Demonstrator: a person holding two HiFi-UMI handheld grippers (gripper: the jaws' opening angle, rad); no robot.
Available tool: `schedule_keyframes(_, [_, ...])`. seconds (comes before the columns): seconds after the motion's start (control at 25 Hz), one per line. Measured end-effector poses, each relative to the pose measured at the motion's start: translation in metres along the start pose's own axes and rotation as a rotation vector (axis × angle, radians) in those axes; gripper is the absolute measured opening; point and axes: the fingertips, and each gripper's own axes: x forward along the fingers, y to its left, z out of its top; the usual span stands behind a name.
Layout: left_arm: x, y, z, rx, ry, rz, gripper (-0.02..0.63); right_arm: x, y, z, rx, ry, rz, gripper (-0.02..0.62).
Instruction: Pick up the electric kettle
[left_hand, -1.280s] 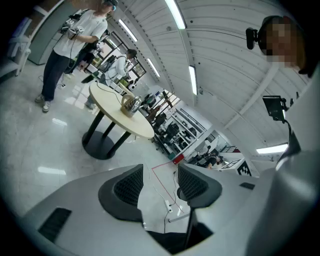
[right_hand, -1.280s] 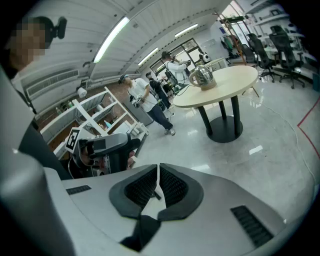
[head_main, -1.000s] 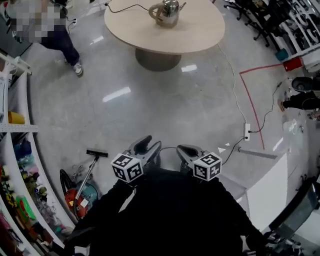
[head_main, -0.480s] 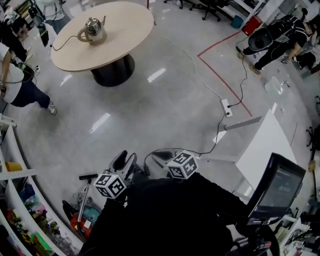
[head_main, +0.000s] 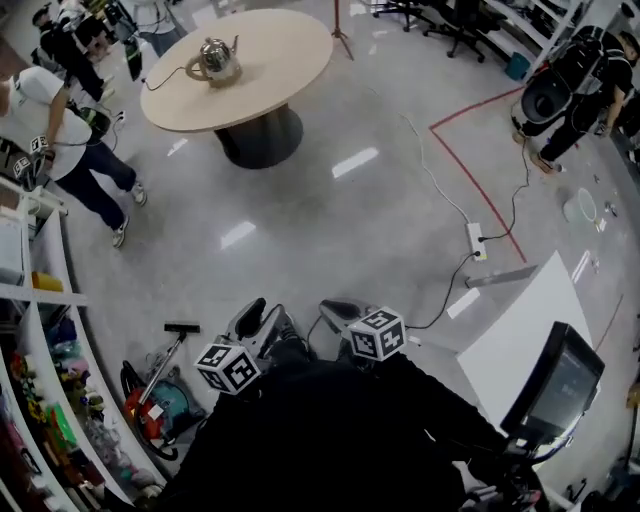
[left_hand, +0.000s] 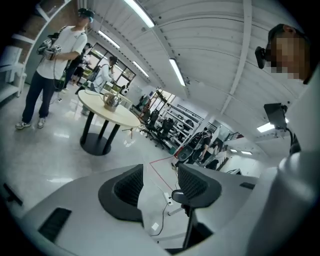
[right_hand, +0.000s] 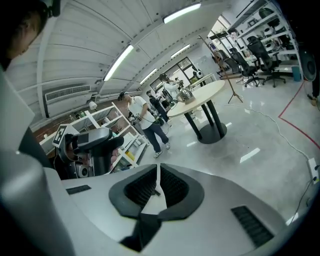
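A shiny metal kettle (head_main: 216, 60) stood near the far left edge of a round, pale surface (head_main: 285, 45) on a dark pedestal, its black cord (head_main: 165, 77) trailing off the near left rim. It was well apart from both tools, which the person held low and close to the body across a wide stretch of glossy grey floor (head_main: 330, 220). The left tool (head_main: 258, 320) was released, its ribbed dark pads (left_hand: 129, 186) spread with only floor showing between them. The right tool (head_main: 338, 312) was clenched on nothing, its pads (right_hand: 175, 186) drawn almost together. A person in a white shirt (head_main: 55, 125) stood left of the surface, beside white shelves (head_main: 35, 300). A red tape line (head_main: 470, 165) and a white power strip (head_main: 477, 240) lay on the floor to the right, near a dark monitor (head_main: 560, 385).
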Motion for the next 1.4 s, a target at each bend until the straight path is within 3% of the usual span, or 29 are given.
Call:
schedule_keyframes(0.2, [0.015, 0.026, 0.008, -0.068, -0.008, -0.003, 0.233, 0.026, -0.007, 0.025, -0.041, 0.006, 0.005, 0.026])
schedule_keyframes(0.56, [0.028, 0.121, 0.077, -0.103, -0.010, -0.104, 0.233, 0.105, -0.011, 0.077, -0.019, 0.000, -0.166, 0.026])
schedule_keyframes(0.72, [0.023, 0.159, 0.087, -0.069, 0.046, -0.114, 0.233, 0.140, 0.004, 0.095, -0.068, 0.009, -0.196, 0.026])
schedule_keyframes(0.84, [0.020, 0.178, 0.100, -0.045, 0.032, -0.082, 0.229, 0.154, 0.005, 0.103, -0.081, 0.030, -0.201, 0.026])
schedule_keyframes(1.0, [0.027, 0.195, 0.114, -0.053, 0.017, -0.046, 0.224, 0.174, -0.001, 0.114, -0.077, 0.043, -0.178, 0.026])
schedule_keyframes(1.2, [0.039, 0.212, 0.127, -0.064, -0.010, 0.015, 0.224, 0.210, -0.009, 0.128, -0.116, 0.088, -0.081, 0.026])
schedule_keyframes(1.4, [0.073, 0.223, 0.157, -0.073, -0.049, 0.111, 0.224, 0.238, -0.041, 0.175, -0.141, 0.103, 0.015, 0.026])
